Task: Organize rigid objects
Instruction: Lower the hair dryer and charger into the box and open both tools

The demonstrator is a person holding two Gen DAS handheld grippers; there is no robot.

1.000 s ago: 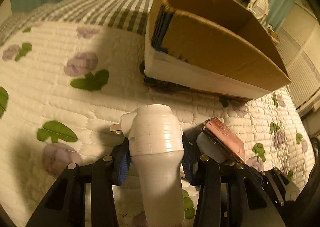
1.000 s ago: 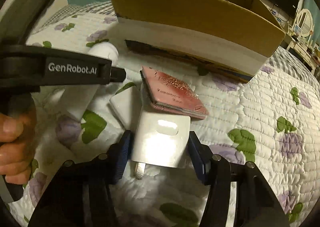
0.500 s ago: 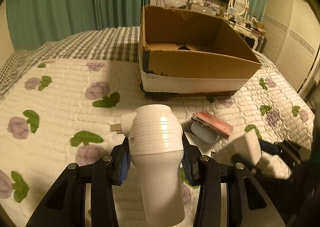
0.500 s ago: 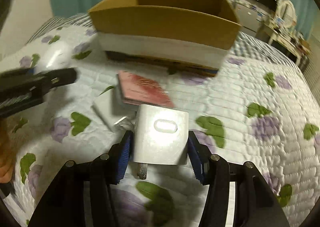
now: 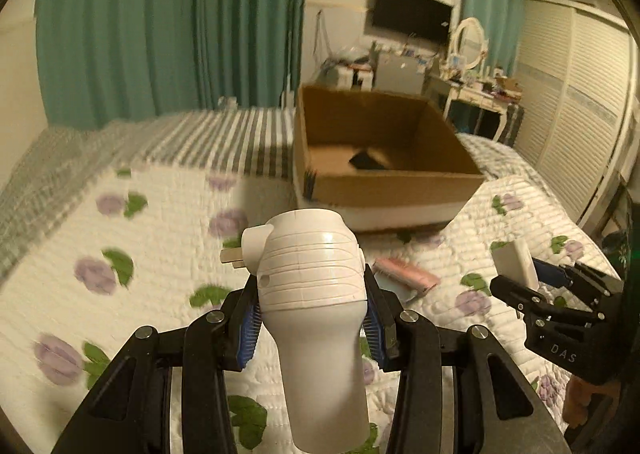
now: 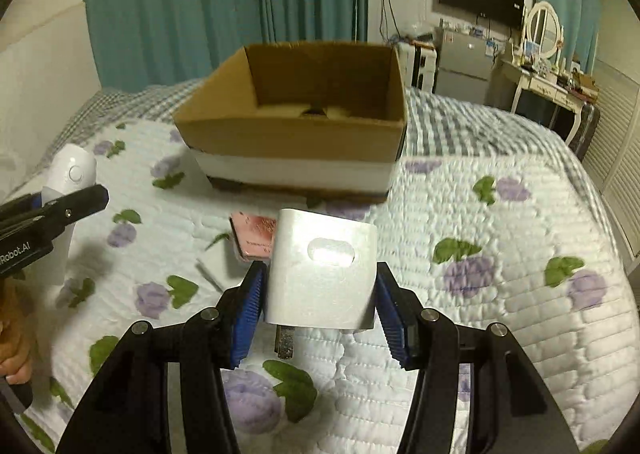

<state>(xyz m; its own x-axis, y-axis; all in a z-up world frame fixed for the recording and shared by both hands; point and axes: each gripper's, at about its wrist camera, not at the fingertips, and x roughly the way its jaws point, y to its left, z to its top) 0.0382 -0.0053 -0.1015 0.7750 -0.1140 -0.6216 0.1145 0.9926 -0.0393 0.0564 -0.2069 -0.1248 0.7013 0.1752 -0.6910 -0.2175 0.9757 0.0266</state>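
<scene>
My left gripper is shut on a white round plug adapter and holds it above the quilt; it also shows in the right wrist view. My right gripper is shut on a white square charger, prongs down, also seen in the left wrist view. An open cardboard box stands ahead on the bed, with a dark item inside. A pink flat case lies on the quilt between grippers and box.
The bed is covered by a white quilt with flowers and a checked blanket behind. Teal curtains, a TV, a dresser and shuttered wardrobe doors stand beyond. A white flat item lies by the pink case.
Both grippers have risen from the quilt with their objects. The box now looks farther and lower, and its inside shows.
</scene>
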